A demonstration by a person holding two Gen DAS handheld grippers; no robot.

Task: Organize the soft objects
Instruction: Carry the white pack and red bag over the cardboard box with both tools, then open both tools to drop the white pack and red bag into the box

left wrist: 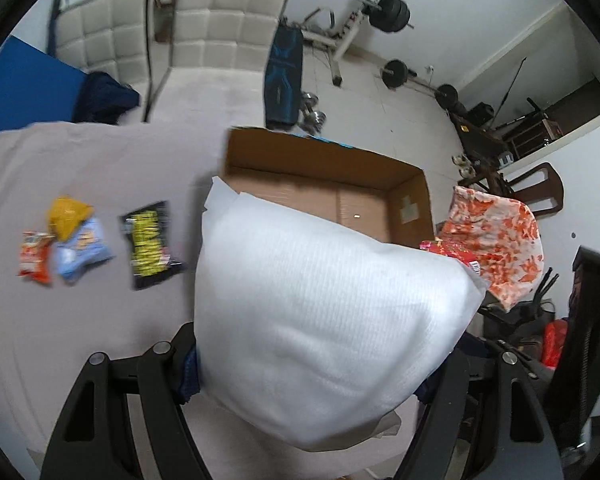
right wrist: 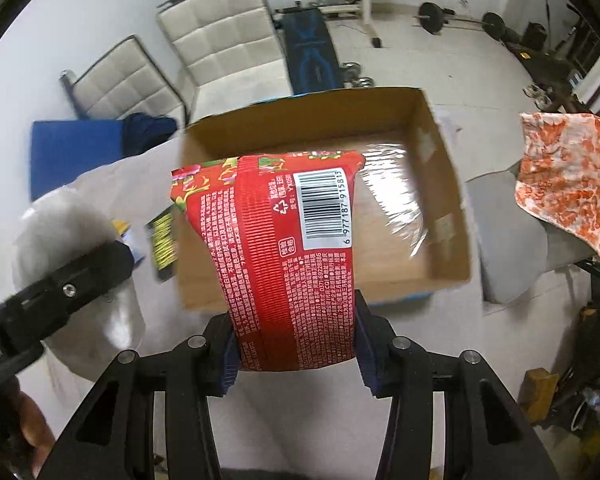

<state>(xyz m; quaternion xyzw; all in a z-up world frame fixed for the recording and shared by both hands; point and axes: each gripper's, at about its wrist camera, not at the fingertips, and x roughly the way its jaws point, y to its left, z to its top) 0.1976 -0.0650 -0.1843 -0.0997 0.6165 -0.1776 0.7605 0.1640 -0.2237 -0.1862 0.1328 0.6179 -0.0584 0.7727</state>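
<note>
Our left tongs [left wrist: 312,364] clamp a white pillow [left wrist: 324,304] that hides half the cardboard box [left wrist: 404,184] at 12 o'clock. Only the right view shows our right tongs [right wrist: 296,354] gripping a red packet [right wrist: 284,256]; snack packs [left wrist: 152,236] lie at 9 o'clock on the table [left wrist: 80,160].

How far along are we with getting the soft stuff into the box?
Nothing looks packed yet: the cardboard box shows only its bare taped floor. In hand: the left tongs grip the white pillow, and the right tongs hold the red packet above the box. Left on the table: the black-and-yellow packet, blue packet, yellow packet and small red packet.
</note>
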